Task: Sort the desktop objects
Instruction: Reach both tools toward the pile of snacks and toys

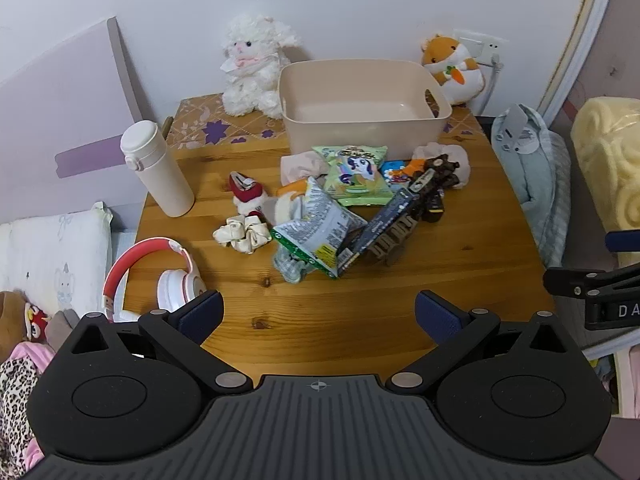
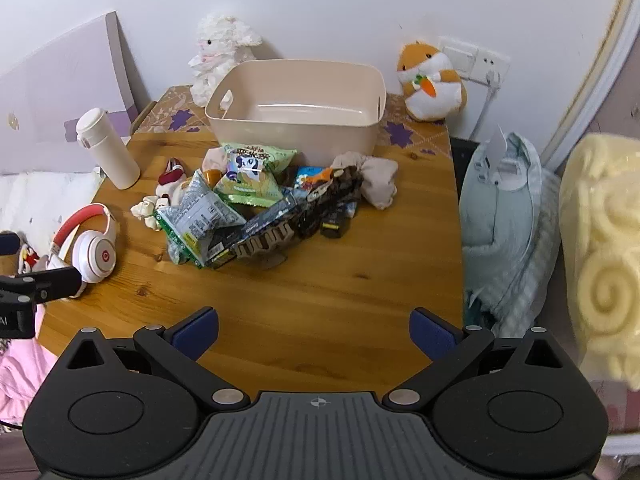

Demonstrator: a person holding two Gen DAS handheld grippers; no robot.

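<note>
At the near table edge, left gripper and right gripper hover empty, jaws wide apart. Clutter pile lies mid-table just before the empty beige bin. Suggest taking the top snack bag first, pinching its edge to avoid dragging neighbours

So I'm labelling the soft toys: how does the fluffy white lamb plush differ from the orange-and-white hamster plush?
The fluffy white lamb plush is all white and shaggy; the orange-and-white hamster plush is smooth, two-toned and holds a carrot. The lamb sits left of the beige plastic bin, the hamster right of it. Both sit upright against the wall.
</note>
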